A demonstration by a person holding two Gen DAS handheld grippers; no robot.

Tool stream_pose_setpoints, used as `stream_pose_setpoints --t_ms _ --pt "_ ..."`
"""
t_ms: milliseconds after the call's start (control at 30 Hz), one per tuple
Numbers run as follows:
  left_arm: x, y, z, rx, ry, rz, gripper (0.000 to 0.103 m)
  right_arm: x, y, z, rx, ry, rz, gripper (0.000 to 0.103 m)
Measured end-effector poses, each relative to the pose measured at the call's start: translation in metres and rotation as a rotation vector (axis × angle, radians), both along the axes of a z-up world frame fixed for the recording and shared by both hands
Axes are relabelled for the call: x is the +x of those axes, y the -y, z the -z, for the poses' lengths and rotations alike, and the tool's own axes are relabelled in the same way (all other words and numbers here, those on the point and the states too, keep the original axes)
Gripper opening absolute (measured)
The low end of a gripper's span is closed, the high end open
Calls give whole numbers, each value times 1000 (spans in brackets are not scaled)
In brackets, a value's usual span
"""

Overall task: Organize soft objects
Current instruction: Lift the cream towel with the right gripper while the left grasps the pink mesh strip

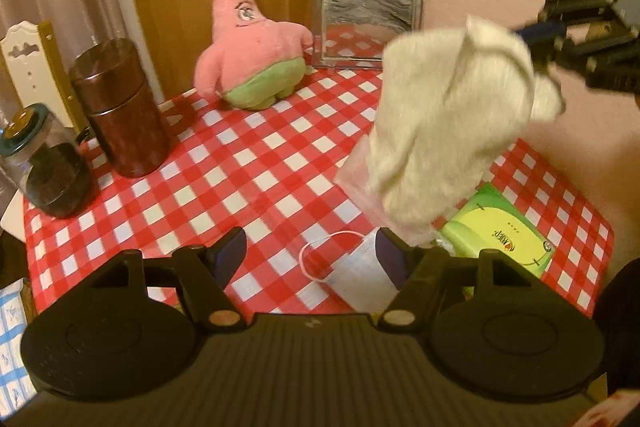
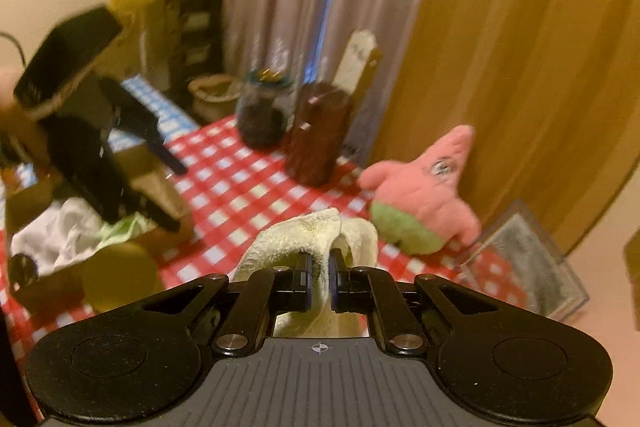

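My right gripper is shut on a cream fluffy cloth and holds it in the air; in the left wrist view the cloth hangs over the table's right side, below the right gripper. My left gripper is open and empty, low over the red checked tablecloth, with a white face mask by its right finger. A pink star plush stands at the back; it also shows in the right wrist view.
A brown canister and a glass jar stand at the left. A mirror frame leans on the back wall. A green tissue pack lies at the right. A cardboard box of items sits beside the table.
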State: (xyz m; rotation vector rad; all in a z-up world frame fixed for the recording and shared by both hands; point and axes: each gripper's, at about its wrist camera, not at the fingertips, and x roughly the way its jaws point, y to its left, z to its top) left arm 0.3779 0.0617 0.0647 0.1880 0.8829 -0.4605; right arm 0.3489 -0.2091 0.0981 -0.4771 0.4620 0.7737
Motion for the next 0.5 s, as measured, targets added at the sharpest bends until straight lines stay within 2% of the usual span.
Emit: stream_pose_setpoints --t_ms 267,500 --pt "16 37 7 -2 -24 46 68 1 38 -26 103 100 163 8" --pt "42 76 27 -36 -105 35 68 11 66 -10 67 84 280 8"
